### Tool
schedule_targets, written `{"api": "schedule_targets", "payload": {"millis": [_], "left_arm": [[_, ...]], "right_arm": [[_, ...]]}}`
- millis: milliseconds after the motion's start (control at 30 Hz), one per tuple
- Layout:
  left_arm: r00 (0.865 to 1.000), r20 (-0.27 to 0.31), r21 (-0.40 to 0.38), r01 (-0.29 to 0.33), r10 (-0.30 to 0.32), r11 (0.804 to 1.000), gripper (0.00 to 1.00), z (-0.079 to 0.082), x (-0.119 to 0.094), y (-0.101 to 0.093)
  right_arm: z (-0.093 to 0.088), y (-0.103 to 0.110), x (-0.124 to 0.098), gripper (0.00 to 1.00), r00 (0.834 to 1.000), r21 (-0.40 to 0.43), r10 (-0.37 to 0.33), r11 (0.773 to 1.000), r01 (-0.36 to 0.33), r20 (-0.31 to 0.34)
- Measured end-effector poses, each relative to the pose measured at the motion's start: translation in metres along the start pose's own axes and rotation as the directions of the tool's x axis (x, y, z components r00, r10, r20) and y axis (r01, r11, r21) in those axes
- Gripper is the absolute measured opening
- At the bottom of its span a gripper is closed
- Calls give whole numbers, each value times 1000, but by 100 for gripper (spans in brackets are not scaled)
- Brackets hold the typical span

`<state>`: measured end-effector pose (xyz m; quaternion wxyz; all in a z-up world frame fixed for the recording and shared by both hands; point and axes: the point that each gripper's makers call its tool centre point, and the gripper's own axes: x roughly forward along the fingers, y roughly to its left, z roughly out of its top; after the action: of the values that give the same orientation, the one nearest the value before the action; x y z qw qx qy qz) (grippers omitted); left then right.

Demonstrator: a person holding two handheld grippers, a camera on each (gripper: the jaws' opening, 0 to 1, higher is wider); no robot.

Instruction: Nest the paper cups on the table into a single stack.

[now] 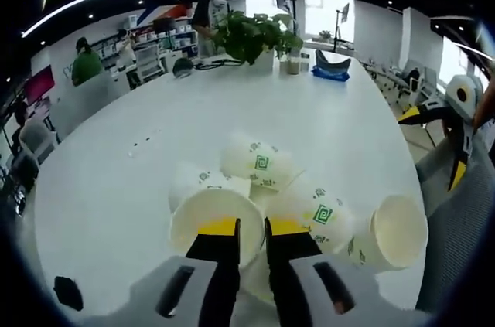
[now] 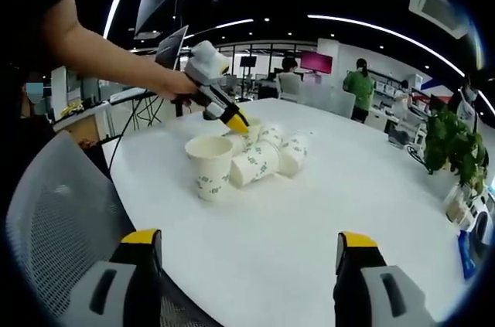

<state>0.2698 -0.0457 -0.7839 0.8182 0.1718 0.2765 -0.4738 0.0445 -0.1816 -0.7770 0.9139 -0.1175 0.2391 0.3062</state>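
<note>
Several white paper cups with green logos lie clustered on the white table (image 1: pixel 139 149). My left gripper (image 1: pixel 253 228) is shut on the rim wall of one paper cup (image 1: pixel 213 215) whose mouth faces me. Tipped cups (image 1: pixel 259 161) (image 1: pixel 313 207) lie behind it, and another cup (image 1: pixel 396 233) sits to the right. In the right gripper view, a hand holds the left gripper (image 2: pixel 232 120) down into the pile, behind an upright cup (image 2: pixel 209 165) and tipped cups (image 2: pixel 255 163) (image 2: pixel 294 153). My right gripper (image 2: pixel 250 246) hangs open near the table's edge, well short of the cups.
A potted plant (image 1: pixel 251 33) and a blue object (image 1: pixel 331 72) stand at the table's far end. A grey mesh chair (image 2: pixel 62 226) sits by the near edge. People stand at desks in the background. Bare table (image 2: pixel 332 203) stretches beyond the pile.
</note>
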Motion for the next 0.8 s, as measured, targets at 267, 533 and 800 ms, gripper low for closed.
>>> {"api": "schedule_targets", "payload": {"millis": [267,533,800], "left_arm": [[1000,-3,-14,10,-10,1000,1,1,-1,3],[1000,3,-27,-13,13,1000,0,3,-19,5],[999,27,6,-42,41,999,0,12,-39,2]], "right_arm": [[-1,1,0,95,1000,-4,4,1000,-4,-5],[1,-1,-1,96,1000,-3,-9,1000,9,8],[2,-1,-1,96,1000,-10,-6,1000,6,13]]}}
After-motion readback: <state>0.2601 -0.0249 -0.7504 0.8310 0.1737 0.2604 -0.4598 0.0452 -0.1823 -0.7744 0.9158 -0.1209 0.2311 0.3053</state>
